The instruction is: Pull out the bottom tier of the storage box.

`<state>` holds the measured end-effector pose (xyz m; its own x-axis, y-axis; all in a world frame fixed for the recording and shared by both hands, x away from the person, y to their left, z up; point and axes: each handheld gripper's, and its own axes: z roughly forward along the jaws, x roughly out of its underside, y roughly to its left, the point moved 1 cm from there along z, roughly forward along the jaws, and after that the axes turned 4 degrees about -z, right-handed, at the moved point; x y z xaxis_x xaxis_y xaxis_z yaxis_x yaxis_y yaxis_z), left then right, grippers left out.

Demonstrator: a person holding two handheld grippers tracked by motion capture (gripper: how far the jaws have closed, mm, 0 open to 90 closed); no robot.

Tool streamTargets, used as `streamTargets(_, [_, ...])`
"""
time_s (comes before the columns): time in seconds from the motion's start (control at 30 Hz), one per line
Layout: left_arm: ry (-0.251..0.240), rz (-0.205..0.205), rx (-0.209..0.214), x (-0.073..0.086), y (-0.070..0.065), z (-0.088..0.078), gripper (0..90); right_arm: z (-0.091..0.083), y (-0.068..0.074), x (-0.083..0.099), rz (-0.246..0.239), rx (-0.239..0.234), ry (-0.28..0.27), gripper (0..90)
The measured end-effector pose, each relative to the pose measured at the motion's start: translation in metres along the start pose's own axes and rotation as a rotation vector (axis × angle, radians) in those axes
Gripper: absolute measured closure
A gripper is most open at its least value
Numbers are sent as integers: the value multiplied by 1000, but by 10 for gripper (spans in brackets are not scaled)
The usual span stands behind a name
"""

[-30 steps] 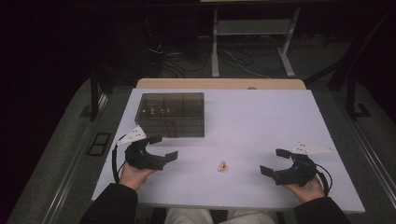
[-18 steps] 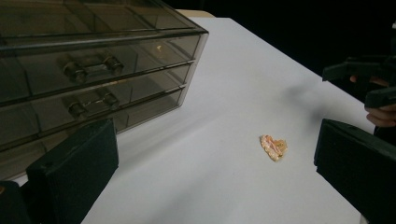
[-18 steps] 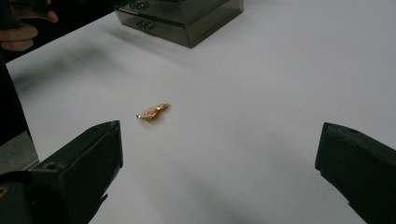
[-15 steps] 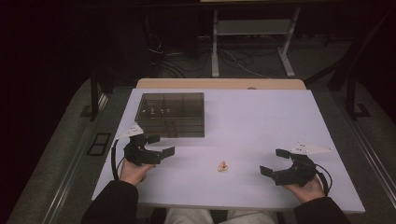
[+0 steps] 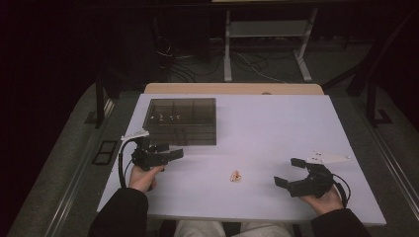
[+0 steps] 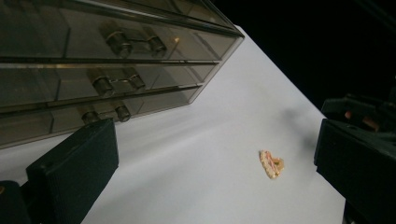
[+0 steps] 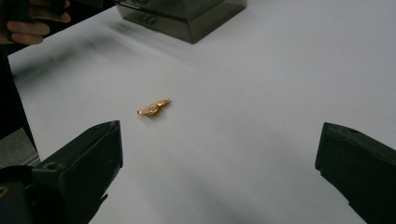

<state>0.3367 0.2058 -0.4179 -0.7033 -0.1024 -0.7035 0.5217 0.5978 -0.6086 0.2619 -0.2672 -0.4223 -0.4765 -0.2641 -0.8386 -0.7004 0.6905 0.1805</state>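
- High view: my left hand-held gripper (image 5: 170, 154), jaws apart, sits at lower left of the frame, beside the smoky compartment box (image 5: 182, 120).
- My right hand-held gripper (image 5: 291, 173), jaws spread and empty, lies at lower right.
- Between them, the small gold trinket (image 5: 236, 176) rests on the white counter (image 5: 276, 123).

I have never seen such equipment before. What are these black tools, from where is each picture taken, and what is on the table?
A person sits at a white table and holds a two-jaw hand tool in each hand. The high view looks down from above: the left gripper is at the left, the right gripper at the right. The other two pictures come from cameras riding on each gripper, looking along its black jaws. Both grippers are open and hold nothing. On the table lie a small gold-coloured trinket, between the grippers, and a smoky transparent compartment box with small items inside.
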Motion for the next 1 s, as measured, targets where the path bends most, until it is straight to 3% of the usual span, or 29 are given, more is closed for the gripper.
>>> streamTargets(0.03, [-8, -28, 0, 0, 3, 1, 0, 0, 0, 0, 1, 1, 1, 5])
streamTargets(0.2, [-26, -81, -11, -2, 8, 1, 0, 0, 0, 0, 0, 3, 2, 5])
streamTargets(0.23, [-35, -113, -18, -3, 10, 1, 0, 0, 0, 0, -1, 4, 1, 5])
streamTargets(0.27, [-35, -113, -18, -3, 10, 1, 0, 0, 0, 0, -1, 4, 0, 5])
streamTargets(0.3, [-40, -142, -31, -4, 12, 1, 0, 0, 0, 0, -3, 4, 0, 5])
streamTargets(0.47, [-53, -181, -61, -4, 16, 3, 4, 0, 0, 0, -5, 5, 0, 5])
streamTargets(0.53, [-72, -225, -83, -4, 20, 5, 25, 0, 0, 0, -5, 5, 1, 5])
streamTargets(0.63, [-80, -261, -110, -3, 24, 6, 53, 0, 0, 0, -3, 3, 4, 5])
streamTargets(1.0, [-77, -355, -150, 5, 35, 14, 151, 1, 0, 0, -7, 4, 9, 5])
